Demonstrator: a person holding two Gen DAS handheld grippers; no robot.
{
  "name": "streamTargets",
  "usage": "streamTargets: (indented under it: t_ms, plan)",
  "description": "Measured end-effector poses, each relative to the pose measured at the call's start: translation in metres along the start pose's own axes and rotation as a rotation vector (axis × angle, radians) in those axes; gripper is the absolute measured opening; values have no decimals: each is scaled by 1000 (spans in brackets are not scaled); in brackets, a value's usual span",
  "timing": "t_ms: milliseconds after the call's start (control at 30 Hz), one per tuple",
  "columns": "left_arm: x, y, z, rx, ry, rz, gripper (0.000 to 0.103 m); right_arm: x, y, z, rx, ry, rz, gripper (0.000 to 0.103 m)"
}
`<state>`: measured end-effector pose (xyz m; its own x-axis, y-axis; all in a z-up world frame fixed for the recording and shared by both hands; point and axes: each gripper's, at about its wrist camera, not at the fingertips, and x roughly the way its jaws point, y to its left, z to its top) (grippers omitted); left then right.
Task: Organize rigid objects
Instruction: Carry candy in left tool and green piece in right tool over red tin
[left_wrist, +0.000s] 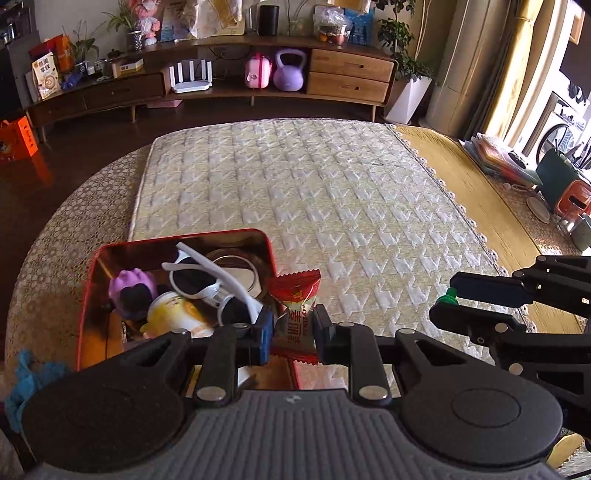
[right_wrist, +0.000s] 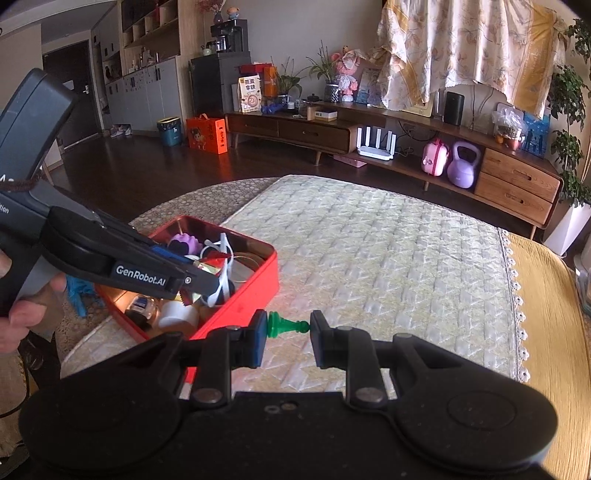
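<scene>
Both grippers are holding small items beside the red tin.

The left gripper (left_wrist: 293, 328) is gripping a red snack packet (left_wrist: 295, 314) over the near edge of the red tin (left_wrist: 258, 236), which is sitting on the quilted mat (left_wrist: 314, 192). The right gripper (right_wrist: 288, 336) is clamping a green chess pawn (right_wrist: 286, 325) sideways, just beside the tin, above the mat.

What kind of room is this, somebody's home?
Most likely a home living room: a long wooden TV cabinet with potted plants, a purple kettlebell, and a cloth-covered table.
</scene>
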<state>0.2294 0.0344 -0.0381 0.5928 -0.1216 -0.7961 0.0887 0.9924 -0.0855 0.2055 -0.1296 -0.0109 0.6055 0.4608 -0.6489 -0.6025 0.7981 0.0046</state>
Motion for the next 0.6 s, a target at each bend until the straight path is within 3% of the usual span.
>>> streamTargets:
  t_ms: [267,600]
  plan:
    - [-25,47,-22,-63,-8,44,22,3,43,9,-53,-2,41,24]
    - [-27,93,-49,-116,26,92,22,27,83,9,-86,26,76,24]
